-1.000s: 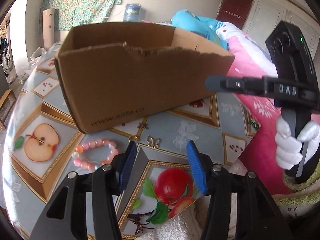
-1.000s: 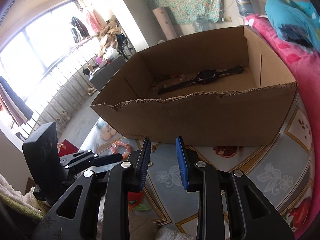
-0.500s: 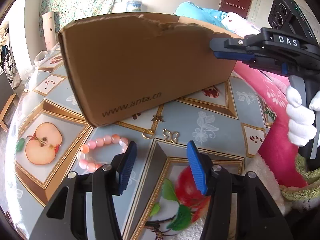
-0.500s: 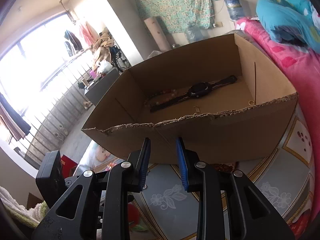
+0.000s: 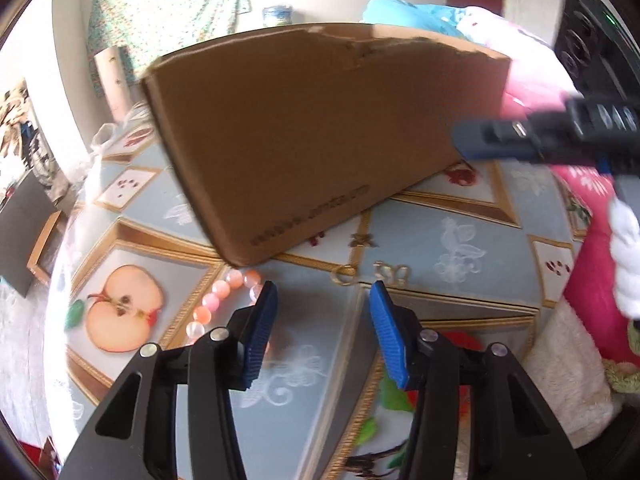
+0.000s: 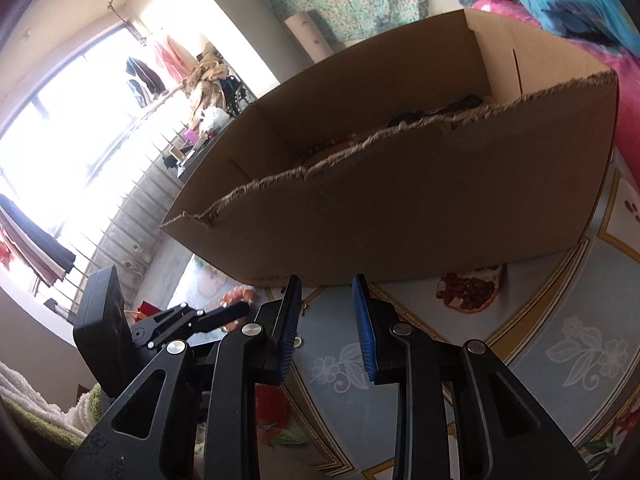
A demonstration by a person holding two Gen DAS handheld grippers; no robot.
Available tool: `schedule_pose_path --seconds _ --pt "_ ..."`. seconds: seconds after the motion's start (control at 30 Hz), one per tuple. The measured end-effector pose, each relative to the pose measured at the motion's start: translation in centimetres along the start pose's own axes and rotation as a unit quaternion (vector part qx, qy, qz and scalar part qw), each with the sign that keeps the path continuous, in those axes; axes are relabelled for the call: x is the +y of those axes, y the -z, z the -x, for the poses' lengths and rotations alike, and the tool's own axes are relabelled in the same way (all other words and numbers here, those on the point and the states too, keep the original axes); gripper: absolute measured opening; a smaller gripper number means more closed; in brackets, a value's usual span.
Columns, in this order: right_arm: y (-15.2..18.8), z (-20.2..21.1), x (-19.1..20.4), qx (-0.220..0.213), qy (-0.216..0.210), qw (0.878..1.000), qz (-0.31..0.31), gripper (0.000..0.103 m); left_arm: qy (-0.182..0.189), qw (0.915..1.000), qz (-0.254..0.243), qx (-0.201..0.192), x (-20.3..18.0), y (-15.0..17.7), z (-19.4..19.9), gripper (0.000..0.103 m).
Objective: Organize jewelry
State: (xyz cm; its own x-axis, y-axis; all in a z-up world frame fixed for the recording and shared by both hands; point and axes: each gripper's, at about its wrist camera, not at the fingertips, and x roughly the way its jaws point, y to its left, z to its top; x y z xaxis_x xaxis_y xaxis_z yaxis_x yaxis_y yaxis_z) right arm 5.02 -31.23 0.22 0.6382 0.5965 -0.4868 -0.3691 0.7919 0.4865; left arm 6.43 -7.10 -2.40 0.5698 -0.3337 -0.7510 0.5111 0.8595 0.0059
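A brown cardboard box stands on the patterned tablecloth. In front of it lie a pink bead bracelet, a gold ring, a butterfly earring and a small gold charm. My left gripper hovers just short of the ring, its jaws closing with nothing between them. My right gripper is open by a narrow gap, empty, low before the box wall. A black watch and beads peek over the torn rim.
A pink bedcover and a fluffy white cloth border the table on the right. A white-gloved hand holds the right gripper beside the box. A bright window with railings is at the left.
The left view has tipped and drawn closer to the ring and earring, and the box's inside is out of sight. The right gripper has sunk, so the box rim hides most of the watch.
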Motion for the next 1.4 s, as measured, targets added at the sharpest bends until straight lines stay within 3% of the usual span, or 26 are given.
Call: schedule_pose_path --seconds 0.2,0.53,0.83,1.07,1.4 --pt "1.3 -0.2 0.1 0.018 -0.003 1.000 -0.002 0.027 -0.001 0.9995 0.031 -0.002 1.5 -0.3 0.6 0.047" --pt "1.9 -0.3 -0.2 0.031 -0.010 0.999 -0.011 0.027 0.014 0.9998 0.015 -0.002 -0.4 -0.8 0.1 0.047" --pt "2.2 -0.6 -0.3 0.036 -0.015 0.999 -0.016 0.027 0.011 0.9998 0.018 0.000 -1.0 -1.4 -0.5 0.019" --pt "2.3 -1.3 -0.1 0.038 -0.014 0.999 -0.017 0.027 -0.002 0.9999 0.011 0.000 -1.4 -1.3 -0.7 0.011" --pt "2.3 -1.3 0.2 0.036 -0.010 0.999 -0.013 0.027 0.002 0.9999 0.010 -0.004 -2.0 -1.3 -0.9 0.008"
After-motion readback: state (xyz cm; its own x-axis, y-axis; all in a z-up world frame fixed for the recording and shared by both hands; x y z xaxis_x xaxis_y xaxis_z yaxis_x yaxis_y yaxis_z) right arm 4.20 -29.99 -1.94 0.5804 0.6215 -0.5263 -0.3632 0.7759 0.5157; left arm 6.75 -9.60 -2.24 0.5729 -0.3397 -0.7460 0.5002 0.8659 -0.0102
